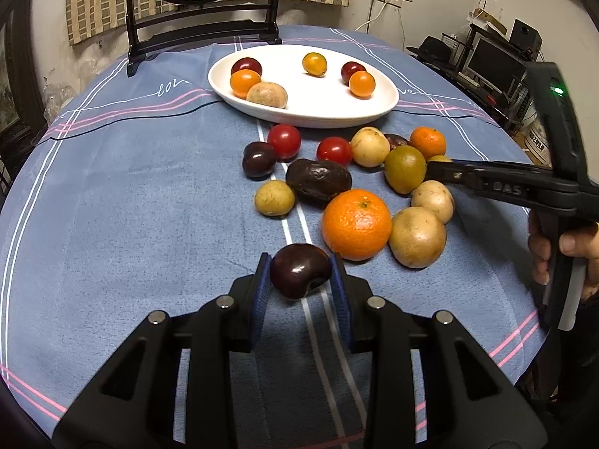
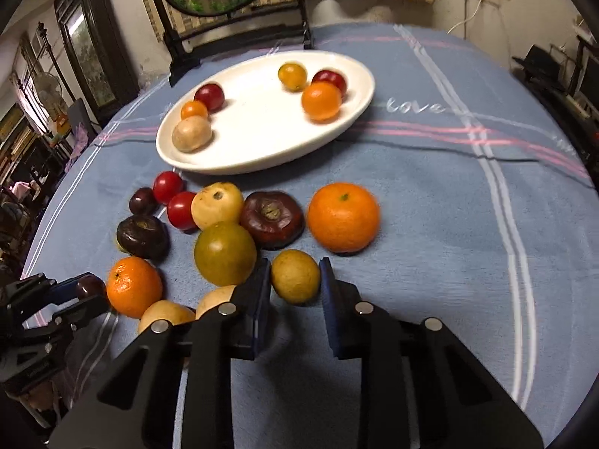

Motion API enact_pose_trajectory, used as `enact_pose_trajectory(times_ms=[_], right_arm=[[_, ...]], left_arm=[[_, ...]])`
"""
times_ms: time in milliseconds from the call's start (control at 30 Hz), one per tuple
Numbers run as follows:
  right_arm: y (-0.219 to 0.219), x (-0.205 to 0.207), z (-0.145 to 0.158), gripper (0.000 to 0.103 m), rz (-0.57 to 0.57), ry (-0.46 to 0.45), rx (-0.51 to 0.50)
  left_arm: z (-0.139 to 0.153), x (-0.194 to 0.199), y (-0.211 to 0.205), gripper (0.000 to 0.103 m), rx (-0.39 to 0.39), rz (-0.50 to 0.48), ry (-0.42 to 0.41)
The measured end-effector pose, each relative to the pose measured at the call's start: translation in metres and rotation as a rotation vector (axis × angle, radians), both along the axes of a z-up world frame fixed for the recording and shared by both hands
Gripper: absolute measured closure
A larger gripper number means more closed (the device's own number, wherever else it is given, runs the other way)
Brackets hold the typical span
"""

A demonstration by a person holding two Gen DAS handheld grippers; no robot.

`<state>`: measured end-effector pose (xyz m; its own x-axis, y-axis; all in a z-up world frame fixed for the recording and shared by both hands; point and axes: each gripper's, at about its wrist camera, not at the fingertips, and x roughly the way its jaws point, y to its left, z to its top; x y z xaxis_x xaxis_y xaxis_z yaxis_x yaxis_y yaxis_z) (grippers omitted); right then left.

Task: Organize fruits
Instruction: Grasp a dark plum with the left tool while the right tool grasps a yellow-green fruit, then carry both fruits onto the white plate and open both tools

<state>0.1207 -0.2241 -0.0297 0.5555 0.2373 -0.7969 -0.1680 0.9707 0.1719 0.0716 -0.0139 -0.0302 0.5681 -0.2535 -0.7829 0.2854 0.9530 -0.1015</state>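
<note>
Both grippers are clamped on fruit: the left gripper [image 1: 300, 280] holds a dark cherry [image 1: 300, 276], the right gripper [image 2: 295, 280] a small tan fruit [image 2: 295, 276], so each next needs carrying toward twelve o'clock into the white dish [image 2: 359, 110].

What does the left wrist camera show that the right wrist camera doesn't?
Only the left wrist view: the person's hand on the right gripper's handle, and a computer monitor behind. Only the right wrist view: the small yellow-brown fruit clamped in the right gripper. Both: the white plate holding six fruits, and the left gripper shut on a dark cherry.
</note>
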Motion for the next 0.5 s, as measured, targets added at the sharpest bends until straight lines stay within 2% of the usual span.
enact_pose_trajectory(times_ms=[267,500], right_arm=[[-0.014,-0.010,0.032,0.077,-0.011,-0.105,-0.018],[0.000,0.014,0.051,0.077,0.027,-0.169,-0.029]], left_arm=[[0.028,0.016,0.007,0.071,0.008,0.010,-0.050],[0.057,0.063,-0.005,0.071,0.004,0.007,-0.094]])
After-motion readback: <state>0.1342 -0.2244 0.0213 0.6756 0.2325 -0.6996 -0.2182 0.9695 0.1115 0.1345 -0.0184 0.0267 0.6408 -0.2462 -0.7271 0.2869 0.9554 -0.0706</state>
